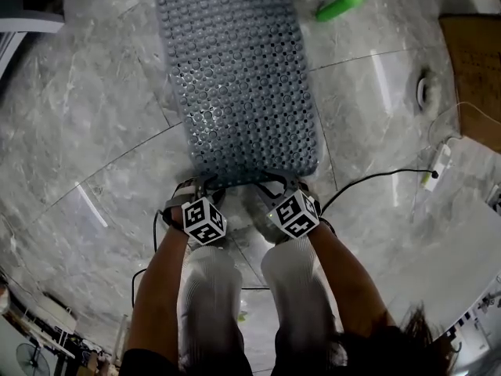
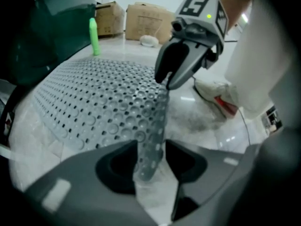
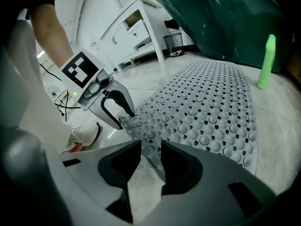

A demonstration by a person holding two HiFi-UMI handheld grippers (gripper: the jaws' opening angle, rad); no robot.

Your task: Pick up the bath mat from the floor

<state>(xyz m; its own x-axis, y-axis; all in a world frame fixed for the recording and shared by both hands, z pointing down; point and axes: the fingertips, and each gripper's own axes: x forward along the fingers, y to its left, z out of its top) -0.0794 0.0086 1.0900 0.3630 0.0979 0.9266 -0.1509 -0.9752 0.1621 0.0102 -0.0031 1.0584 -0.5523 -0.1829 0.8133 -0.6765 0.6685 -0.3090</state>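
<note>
Mat (image 1: 239,69) long axis runs up frame, away from tongs. Left gripper (image 1: 196,185) and right gripper (image 1: 288,182) each pinch near short edge, one per corner; neither nearer.

I see my left gripper (image 2: 150,161) pinching the bath mat (image 2: 103,102) by its raised edge; the right gripper (image 2: 165,83) grips that edge opposite, with a green bottle (image 2: 94,36) beyond.

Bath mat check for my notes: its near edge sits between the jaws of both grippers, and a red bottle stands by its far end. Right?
Not quite. The bottle is green, not red, as the right gripper view shows. The rest holds: the near edge of the bath mat sits between the jaws of the left gripper and the right gripper.
</note>
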